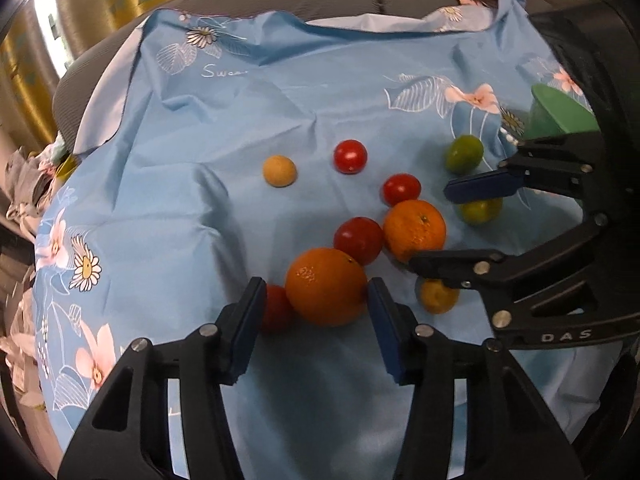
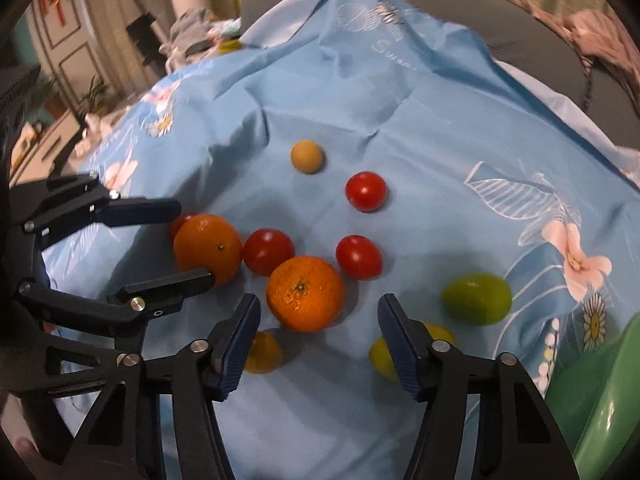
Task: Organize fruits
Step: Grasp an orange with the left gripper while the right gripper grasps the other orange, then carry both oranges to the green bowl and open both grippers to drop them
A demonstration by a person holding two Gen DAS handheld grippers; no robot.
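Two claws are hovering over the fruit scattered on the blue floral cloth [image 1: 224,128], both spread wide and pinching nothing.

Item, left claw [image 1: 316,320]: you are framing the nearer orange [image 1: 326,286] between its blue pads, one pad just beside each flank. A red tomato [image 1: 276,308] is sitting partly behind the left pad and touching that orange. Keep the pad on the orange's side of the tomato, or you are likely pinching both.

Item, right claw [image 2: 318,340]: you are lining it up on the second orange [image 2: 306,294], which is lying just ahead of the fingertips. A yellow fruit [image 2: 264,352] is peeking out beside the left pad and a yellow-green one [image 2: 380,354] beside the right; advance past both before closing.

Item, green bowl [image 2: 600,392]: it is standing at the cloth's right edge, the probable destination.

Advice: you are working with round fruit on soft, wrinkled fabric, so close slowly across the widest part and lift straight up.
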